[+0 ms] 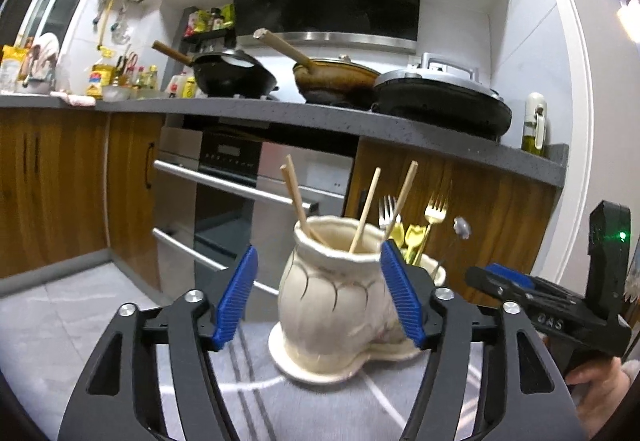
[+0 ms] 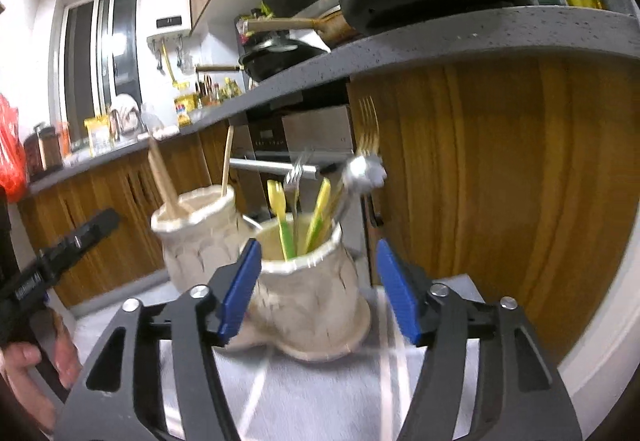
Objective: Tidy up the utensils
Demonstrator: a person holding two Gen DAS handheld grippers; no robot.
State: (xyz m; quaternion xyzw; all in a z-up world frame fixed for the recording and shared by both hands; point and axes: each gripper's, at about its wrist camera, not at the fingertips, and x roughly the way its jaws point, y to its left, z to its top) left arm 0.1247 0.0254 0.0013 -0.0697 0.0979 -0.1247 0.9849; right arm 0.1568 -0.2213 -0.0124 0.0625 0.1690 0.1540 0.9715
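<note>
A cream ceramic holder (image 1: pixel 332 301) with several wooden chopsticks (image 1: pixel 362 217) stands on a striped grey cloth (image 1: pixel 248 381). My left gripper (image 1: pixel 319 251) is open around it, with a clear gap at the left pad. Behind it a second cream holder (image 1: pixel 434 271) carries forks and yellow utensils. In the right wrist view that second holder (image 2: pixel 312 301) holds forks, a spoon (image 2: pixel 360 169) and yellow-green utensils (image 2: pixel 316 221). My right gripper (image 2: pixel 317 245) is open around it, its right pad clear of the wall. The chopstick holder (image 2: pixel 196 241) stands to the left. A hand (image 2: pixel 24 373) carries the left gripper (image 2: pixel 80 237).
A grey kitchen counter (image 1: pixel 320 113) runs behind, with two woks (image 1: pixel 236 75) and a lidded pan (image 1: pixel 440 97) on it. Below it are an oven (image 1: pixel 240 193) with bar handles and wooden cabinet doors (image 2: pixel 500 181). An oil bottle (image 1: pixel 534 129) stands at the counter's right end.
</note>
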